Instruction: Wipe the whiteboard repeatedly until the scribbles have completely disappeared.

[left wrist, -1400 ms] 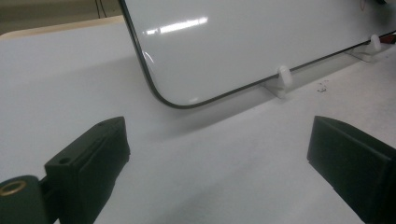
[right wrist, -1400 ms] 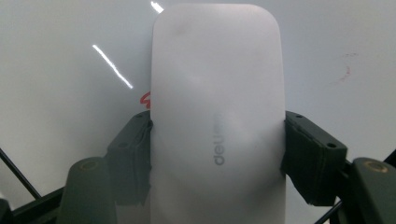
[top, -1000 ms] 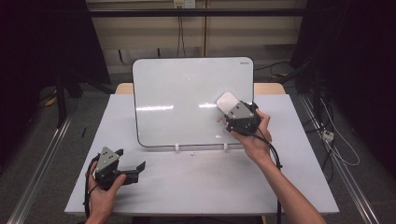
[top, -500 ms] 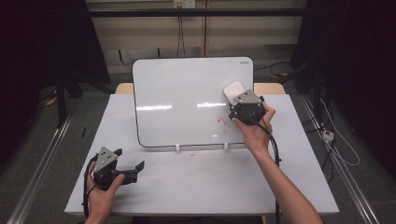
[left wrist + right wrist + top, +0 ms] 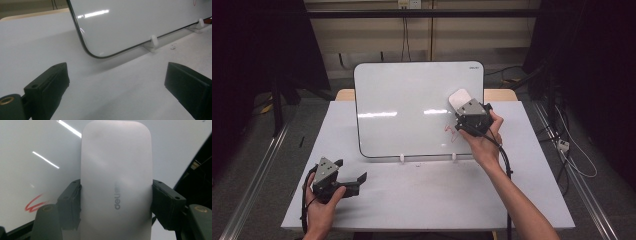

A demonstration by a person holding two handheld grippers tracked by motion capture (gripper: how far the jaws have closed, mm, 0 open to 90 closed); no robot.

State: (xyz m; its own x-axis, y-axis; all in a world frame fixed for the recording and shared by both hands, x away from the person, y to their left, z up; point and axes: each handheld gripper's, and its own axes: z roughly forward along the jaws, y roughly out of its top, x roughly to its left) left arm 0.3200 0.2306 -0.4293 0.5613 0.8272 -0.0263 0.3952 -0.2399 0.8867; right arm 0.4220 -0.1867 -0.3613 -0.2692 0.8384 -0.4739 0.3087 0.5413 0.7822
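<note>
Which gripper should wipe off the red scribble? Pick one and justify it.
Right. The right gripper is shut on the whiteboard eraser, right beside the red scribble on the whiteboard. The left gripper sits open and empty on the table.

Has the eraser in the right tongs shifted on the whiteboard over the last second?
Yes. The eraser in the right tongs has moved up the whiteboard, away from its bottom edge and towards the top right corner.
</note>
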